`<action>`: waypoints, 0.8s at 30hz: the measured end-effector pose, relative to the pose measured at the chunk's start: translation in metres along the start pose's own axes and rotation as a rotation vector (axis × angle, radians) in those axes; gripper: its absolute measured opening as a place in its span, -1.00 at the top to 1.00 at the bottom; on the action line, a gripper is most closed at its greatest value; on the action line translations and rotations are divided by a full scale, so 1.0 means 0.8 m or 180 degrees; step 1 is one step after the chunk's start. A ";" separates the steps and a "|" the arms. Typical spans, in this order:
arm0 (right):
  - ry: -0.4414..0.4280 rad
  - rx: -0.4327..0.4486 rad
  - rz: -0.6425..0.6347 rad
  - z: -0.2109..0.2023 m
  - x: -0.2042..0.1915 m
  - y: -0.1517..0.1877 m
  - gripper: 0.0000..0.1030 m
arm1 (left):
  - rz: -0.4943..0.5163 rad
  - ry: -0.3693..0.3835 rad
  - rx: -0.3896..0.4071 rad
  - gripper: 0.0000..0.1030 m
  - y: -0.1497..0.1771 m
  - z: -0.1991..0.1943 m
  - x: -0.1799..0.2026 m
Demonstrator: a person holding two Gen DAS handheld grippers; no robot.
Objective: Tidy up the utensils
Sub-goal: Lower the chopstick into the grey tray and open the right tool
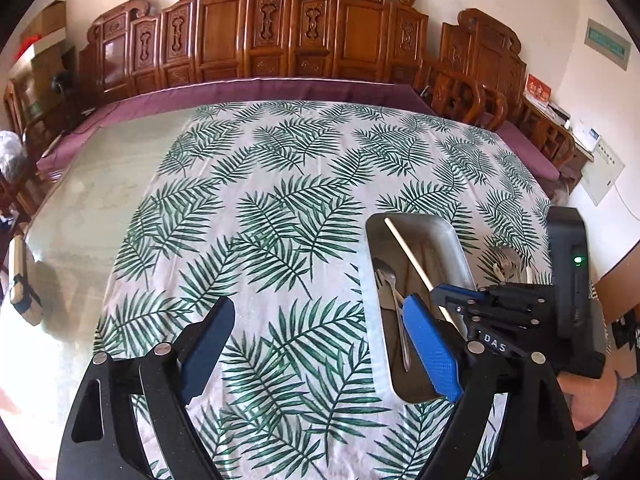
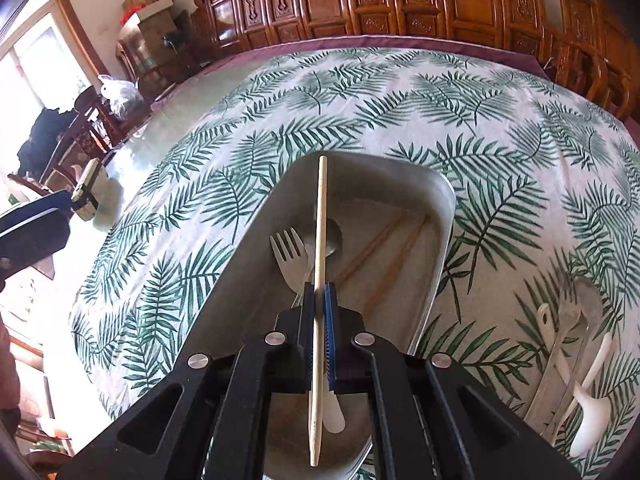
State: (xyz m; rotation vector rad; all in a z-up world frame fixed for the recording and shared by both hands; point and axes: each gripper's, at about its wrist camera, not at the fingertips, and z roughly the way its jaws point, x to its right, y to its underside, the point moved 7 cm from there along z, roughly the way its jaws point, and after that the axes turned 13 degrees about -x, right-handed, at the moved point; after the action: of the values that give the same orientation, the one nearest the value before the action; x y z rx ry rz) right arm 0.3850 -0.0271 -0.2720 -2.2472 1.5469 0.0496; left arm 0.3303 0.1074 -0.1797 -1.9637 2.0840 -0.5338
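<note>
In the right wrist view my right gripper is shut on a pale wooden chopstick, which points forward over a metal tray. A white fork and a metal spoon lie in the tray under it. Two thin brown lines on the tray floor could be chopsticks or reflections; I cannot tell which. In the left wrist view my left gripper stands open above the leaf-print cloth, left of the tray, with nothing between its fingers. The right gripper holds the chopstick over the tray there.
Several loose spoons lie on the cloth right of the tray. A small device sits on the bare glass at the table's left. Carved wooden chairs line the far edge. A person's hand is at the lower right.
</note>
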 end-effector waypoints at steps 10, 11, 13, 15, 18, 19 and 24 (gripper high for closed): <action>0.0001 0.0045 0.0001 -0.005 -0.002 -0.004 0.83 | -0.0011 -0.0049 0.0033 -0.61 0.011 -0.019 -0.008; -0.0006 0.0069 -0.0029 -0.010 -0.003 -0.003 0.83 | -0.0011 -0.0054 0.0041 -0.61 0.011 -0.021 -0.008; -0.0018 0.0145 -0.0083 -0.024 -0.006 -0.001 0.83 | 0.0002 -0.0072 0.0070 -0.61 0.013 -0.027 -0.004; -0.0007 0.0217 -0.0118 -0.041 -0.007 0.004 0.83 | 0.0018 -0.0082 0.0091 -0.61 0.014 -0.032 0.000; -0.0012 0.0330 -0.0162 -0.073 -0.004 0.019 0.83 | 0.0039 -0.0071 0.0139 -0.61 0.017 -0.043 0.012; -0.0004 0.0374 -0.0181 -0.087 -0.002 0.027 0.83 | 0.0046 -0.0066 0.0151 -0.61 0.018 -0.046 0.016; 0.0048 0.0530 -0.0190 -0.139 0.017 0.069 0.61 | 0.0124 -0.0042 0.0216 -0.61 0.029 -0.057 0.048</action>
State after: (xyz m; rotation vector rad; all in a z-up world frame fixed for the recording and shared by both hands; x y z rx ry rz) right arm 0.3183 -0.0949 -0.1909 -2.1655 1.4345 -0.1098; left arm 0.2877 0.0751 -0.1449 -1.8805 2.0636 -0.5743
